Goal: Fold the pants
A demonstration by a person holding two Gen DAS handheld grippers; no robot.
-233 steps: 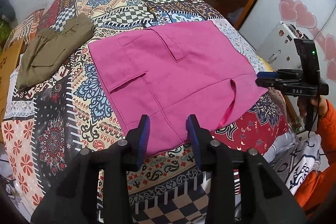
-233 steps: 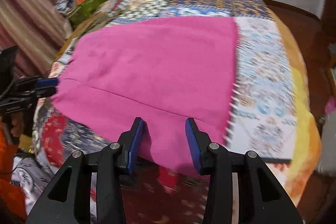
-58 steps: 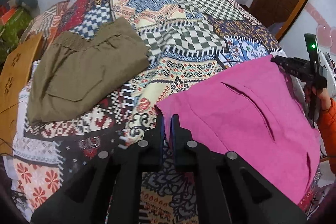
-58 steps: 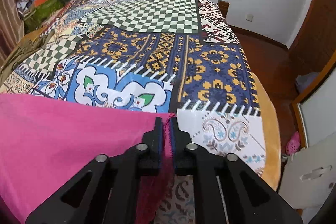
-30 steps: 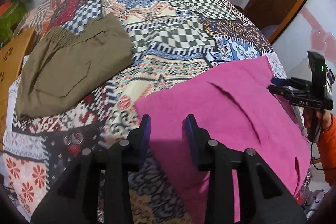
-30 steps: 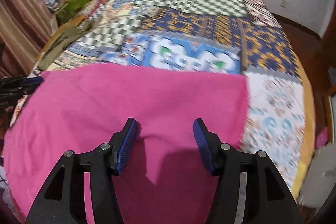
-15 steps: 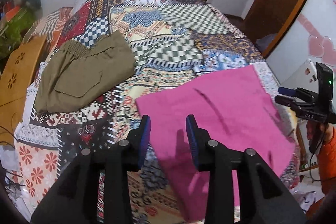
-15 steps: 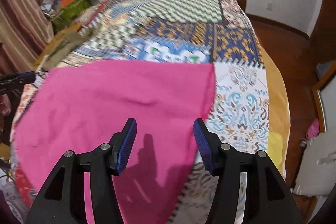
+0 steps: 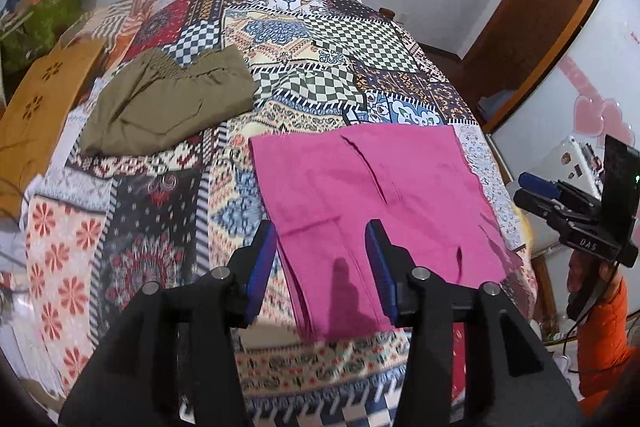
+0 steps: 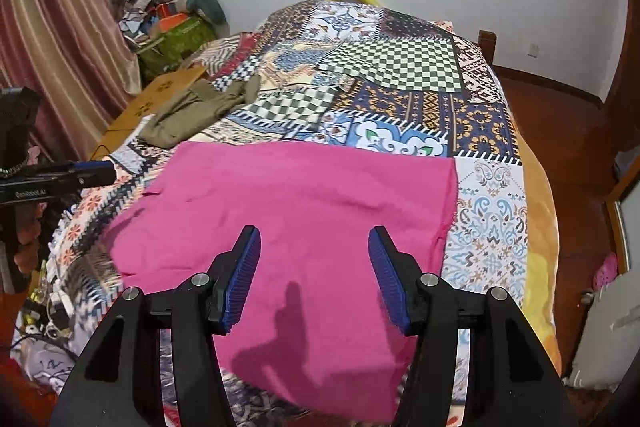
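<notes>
The pink pants (image 9: 372,187) lie folded flat in a rough rectangle on the patchwork bedspread (image 9: 168,211), near the bed's front edge; they also show in the right wrist view (image 10: 304,211). My left gripper (image 9: 322,259) is open and empty, raised above the pants' near left part. My right gripper (image 10: 314,267) is open and empty, raised above the pants' near edge. The right gripper also shows at the right of the left wrist view (image 9: 560,195), and the left gripper at the left of the right wrist view (image 10: 60,175).
Folded olive pants (image 9: 168,107) lie on the bed's far left. A tan cardboard box (image 9: 36,115) stands beside the bed at left. A clutter pile with a green bag (image 10: 176,35) is by the curtain. A wooden door frame (image 9: 532,27) and white appliance are at right.
Both grippers let go of the pink fabric after laying the fold over, opened, and pulled back and up. The pants now lie flat in a smaller rectangle.
</notes>
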